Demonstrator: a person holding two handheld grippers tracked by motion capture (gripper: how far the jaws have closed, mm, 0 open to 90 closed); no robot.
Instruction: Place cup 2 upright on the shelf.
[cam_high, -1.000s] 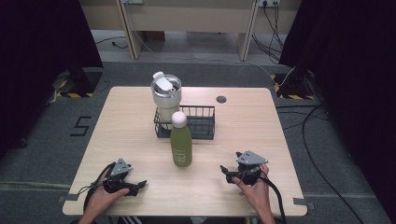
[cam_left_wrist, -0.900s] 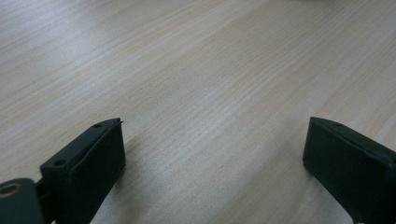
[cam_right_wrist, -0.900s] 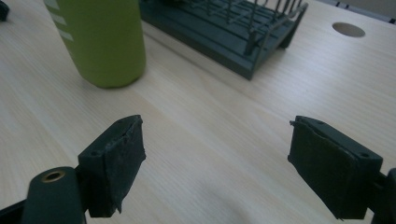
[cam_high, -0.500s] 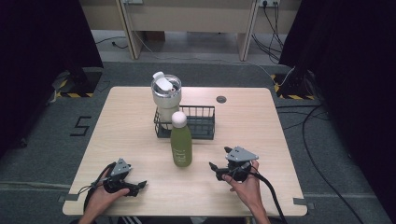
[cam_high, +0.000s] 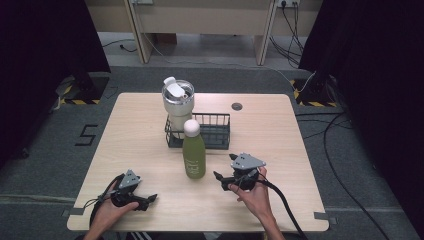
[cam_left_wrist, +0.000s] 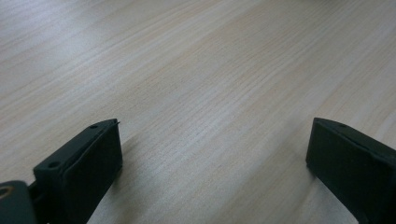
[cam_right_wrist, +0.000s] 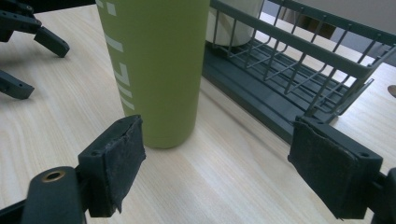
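Observation:
A green bottle (cam_high: 194, 150) with a white cap stands upright at the table's middle, just in front of a dark wire basket (cam_high: 215, 131). A steel tumbler (cam_high: 177, 100) with a white lid stands in the basket's left end. My right gripper (cam_high: 219, 181) is a little right of the bottle and points at it, open. In the right gripper view the bottle (cam_right_wrist: 154, 60) stands just ahead of the left jaw, outside the gap, and my gripper (cam_right_wrist: 217, 140) holds nothing. My left gripper (cam_high: 150, 201) rests near the front left edge. Its jaws (cam_left_wrist: 212, 135) have just been opening over bare wood.
The light wooden table (cam_high: 300, 150) has a small round grommet (cam_high: 237, 106) at the back right. The basket (cam_right_wrist: 289, 60) runs behind and right of the bottle. Black cables trail from both grippers over the front edge. Grey floor surrounds the table.
My right gripper has moved left across the table toward the green bottle. The left hand has stayed where it was.

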